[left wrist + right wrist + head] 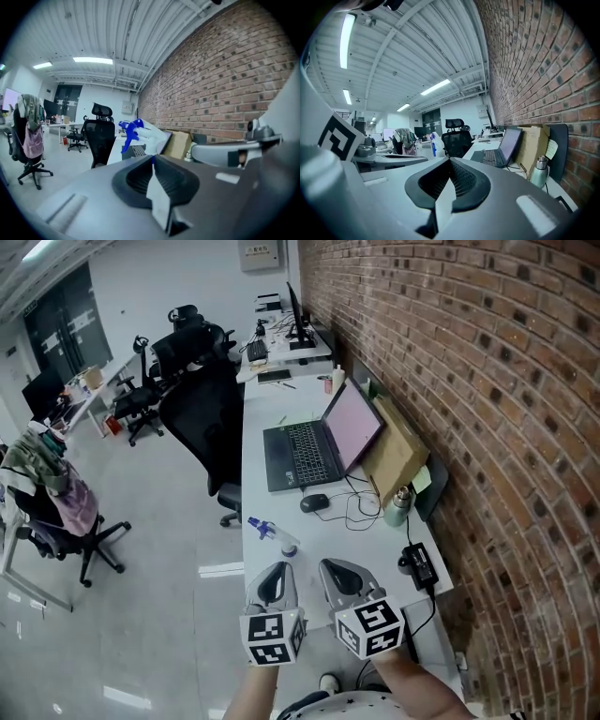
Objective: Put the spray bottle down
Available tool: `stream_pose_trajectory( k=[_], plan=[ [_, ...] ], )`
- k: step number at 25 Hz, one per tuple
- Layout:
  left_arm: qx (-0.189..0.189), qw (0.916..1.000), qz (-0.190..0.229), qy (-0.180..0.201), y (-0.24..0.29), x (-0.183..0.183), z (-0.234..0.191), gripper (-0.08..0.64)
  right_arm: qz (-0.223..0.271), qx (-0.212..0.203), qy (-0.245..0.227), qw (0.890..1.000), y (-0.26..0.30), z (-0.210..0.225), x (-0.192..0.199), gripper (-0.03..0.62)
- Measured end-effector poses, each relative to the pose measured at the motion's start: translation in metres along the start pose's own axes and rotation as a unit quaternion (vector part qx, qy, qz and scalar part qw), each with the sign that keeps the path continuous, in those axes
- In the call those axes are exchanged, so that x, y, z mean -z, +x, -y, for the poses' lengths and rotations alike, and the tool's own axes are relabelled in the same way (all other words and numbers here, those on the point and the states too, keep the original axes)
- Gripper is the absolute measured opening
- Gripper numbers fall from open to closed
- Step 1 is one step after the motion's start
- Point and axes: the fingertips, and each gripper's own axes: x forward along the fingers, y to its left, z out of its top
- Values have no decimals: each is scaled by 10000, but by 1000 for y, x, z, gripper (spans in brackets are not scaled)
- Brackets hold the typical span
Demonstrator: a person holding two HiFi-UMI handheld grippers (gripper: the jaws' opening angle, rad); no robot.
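The spray bottle, clear-bodied with a blue trigger head, lies on its side on the white desk near its left edge. My left gripper hovers just behind the bottle, apart from it, jaws together with nothing between them. In the left gripper view the bottle shows just past the shut left gripper. My right gripper hangs beside the left one, shut and empty. The right gripper view shows the bottle small at the left, beyond the right gripper.
An open laptop, a mouse, a metal flask, a power adapter with cables and a cardboard box share the desk along the brick wall. A black office chair stands left of the desk.
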Motion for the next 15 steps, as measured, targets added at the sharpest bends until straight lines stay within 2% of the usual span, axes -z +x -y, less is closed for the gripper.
stream_pose_trajectory(
  k=[1, 6, 15],
  plan=[
    [-12, 10000, 14, -44, -6, 0, 1, 9, -26, -29, -12, 10000, -2, -3, 2, -2],
    [23, 9998, -30, -203, -30, 2, 4, 8, -112, -156, -49, 9998, -9, -19, 12, -2],
    [11, 9998, -66, -164, -38, 4, 3, 8, -166, -130, -262, 9994, -11, -24, 13, -3]
  ],
)
